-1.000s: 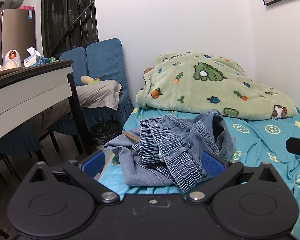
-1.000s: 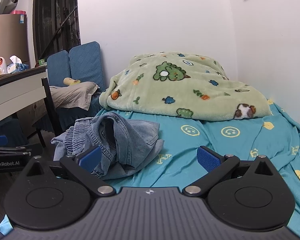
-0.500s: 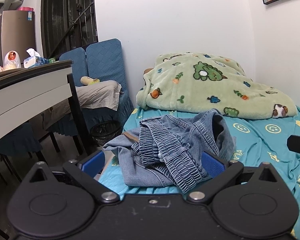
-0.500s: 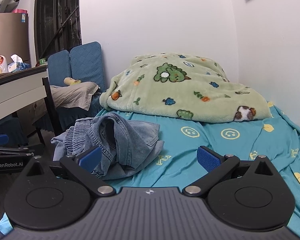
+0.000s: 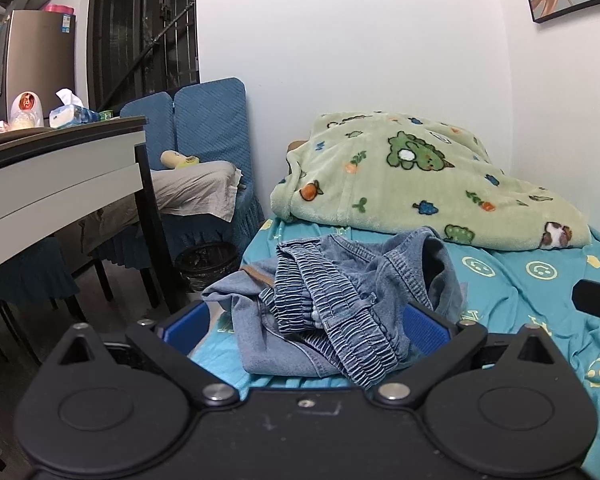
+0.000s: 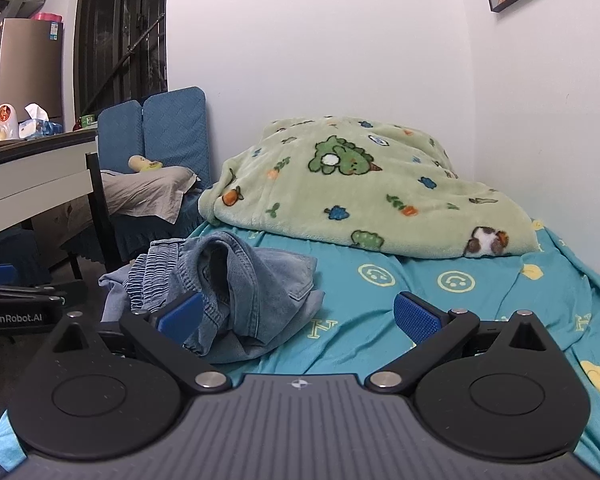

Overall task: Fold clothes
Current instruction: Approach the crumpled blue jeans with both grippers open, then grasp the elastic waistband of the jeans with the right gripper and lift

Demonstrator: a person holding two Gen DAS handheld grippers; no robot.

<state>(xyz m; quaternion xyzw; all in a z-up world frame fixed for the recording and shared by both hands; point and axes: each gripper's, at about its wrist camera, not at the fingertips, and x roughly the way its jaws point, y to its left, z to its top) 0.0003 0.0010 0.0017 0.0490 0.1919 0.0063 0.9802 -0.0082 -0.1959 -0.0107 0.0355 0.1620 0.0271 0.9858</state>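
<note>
Jeans (image 5: 340, 300) lie crumpled on the teal sheet (image 5: 520, 292) at the bed's left edge, in front of the green blanket (image 5: 420, 184). Your left gripper (image 5: 307, 322) faces them, jaws spread wide and holding nothing. Your right gripper (image 6: 298, 316) is just as wide and empty, with the jeans ahead to its left.

1. We are viewing a bed (image 5: 548, 292) wearing a teal sheet printed with smiley faces and letters.
2. A crumpled pair of denim jeans (image 5: 340, 300) is lying on the sheet near the bed's left edge.
3. A green cartoon-print blanket (image 5: 420, 184) is resting in a heap at the bed's far end, against the wall.
</note>
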